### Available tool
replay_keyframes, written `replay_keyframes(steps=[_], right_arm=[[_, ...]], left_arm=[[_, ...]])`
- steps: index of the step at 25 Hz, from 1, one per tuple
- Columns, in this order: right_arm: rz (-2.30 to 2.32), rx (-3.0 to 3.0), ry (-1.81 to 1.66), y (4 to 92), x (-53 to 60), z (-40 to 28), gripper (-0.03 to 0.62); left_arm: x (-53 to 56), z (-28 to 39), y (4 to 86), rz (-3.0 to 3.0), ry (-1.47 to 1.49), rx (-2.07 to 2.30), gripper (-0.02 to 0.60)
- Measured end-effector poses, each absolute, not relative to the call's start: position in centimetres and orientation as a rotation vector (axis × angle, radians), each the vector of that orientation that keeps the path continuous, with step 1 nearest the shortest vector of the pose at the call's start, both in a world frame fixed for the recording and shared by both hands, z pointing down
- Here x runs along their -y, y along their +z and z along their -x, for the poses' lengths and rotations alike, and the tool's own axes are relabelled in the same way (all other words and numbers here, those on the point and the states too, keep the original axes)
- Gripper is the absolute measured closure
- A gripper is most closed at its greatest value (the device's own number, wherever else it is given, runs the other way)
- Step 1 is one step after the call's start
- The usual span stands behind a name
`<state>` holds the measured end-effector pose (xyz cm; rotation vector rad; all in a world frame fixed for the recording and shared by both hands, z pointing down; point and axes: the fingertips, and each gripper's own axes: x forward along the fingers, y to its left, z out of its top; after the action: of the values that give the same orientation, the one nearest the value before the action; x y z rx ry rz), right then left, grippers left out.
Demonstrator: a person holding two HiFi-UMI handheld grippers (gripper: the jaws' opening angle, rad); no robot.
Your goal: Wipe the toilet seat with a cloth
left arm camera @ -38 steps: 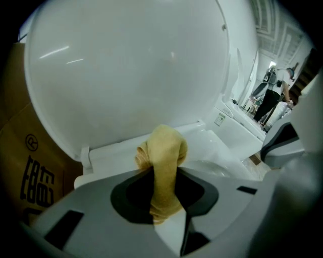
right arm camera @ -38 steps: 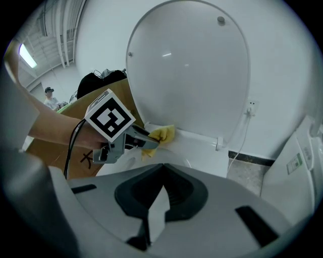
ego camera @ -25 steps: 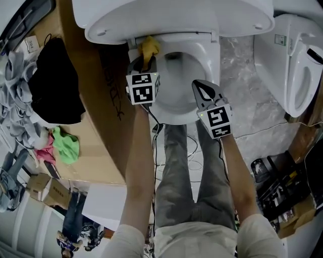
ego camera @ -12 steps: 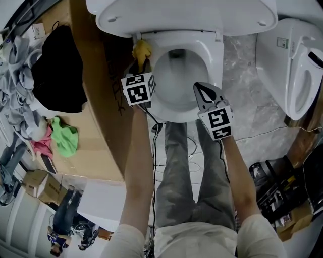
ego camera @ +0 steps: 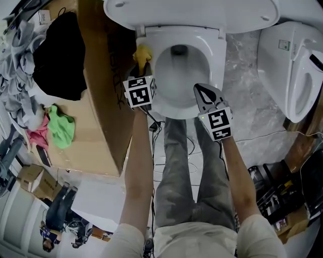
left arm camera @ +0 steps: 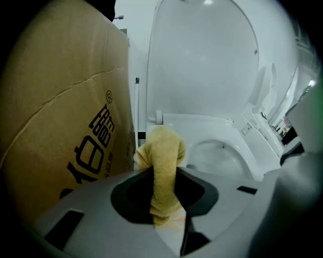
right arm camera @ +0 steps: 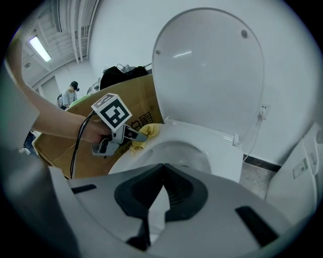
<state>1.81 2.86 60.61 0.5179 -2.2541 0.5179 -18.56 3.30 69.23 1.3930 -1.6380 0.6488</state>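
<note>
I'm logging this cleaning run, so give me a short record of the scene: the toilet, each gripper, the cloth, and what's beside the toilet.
toilet seat: white, down
lid: raised
left gripper: jaws shut on the yellow cloth
cloth position: bunched at the seat's left rear rim, near the hinge
right gripper: jaws together, nothing between them, over the seat's front right
beside toilet: cardboard box on the person's left, second toilet on the right

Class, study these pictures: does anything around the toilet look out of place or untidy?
Yes. A big cardboard box stands close against the left side of the toilet with clothes heaped on it, and a second toilet sits just to its right. Odd clutter.
</note>
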Motion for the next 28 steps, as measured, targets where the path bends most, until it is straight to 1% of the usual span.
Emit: replay_keyframes(steps=[8,14,21,28], right_arm=[[-0.501,2.262,0.500,59.4,-4.0,-3.3,0.586],[-0.495,2.275,0.470,57.4,-3.7,-4.9,0.586],[-0.512,2.336,0.445,51.3,-3.5,-6.8,0.586],[-0.494,2.461,0.431,40.2,-3.9,-8.4,0.588]], left_arm=[[-6.2,16.3,68.2,-1.402,0.642,1.633,0.466],[-7.7,14.4,64.7,-1.425,0.593,1.679,0.466],[-10.0,11.4,54.9,-1.505,0.511,1.783,0.466],[-11.0,7.2,42.1,-1.628,0.496,1.871,0.466]])
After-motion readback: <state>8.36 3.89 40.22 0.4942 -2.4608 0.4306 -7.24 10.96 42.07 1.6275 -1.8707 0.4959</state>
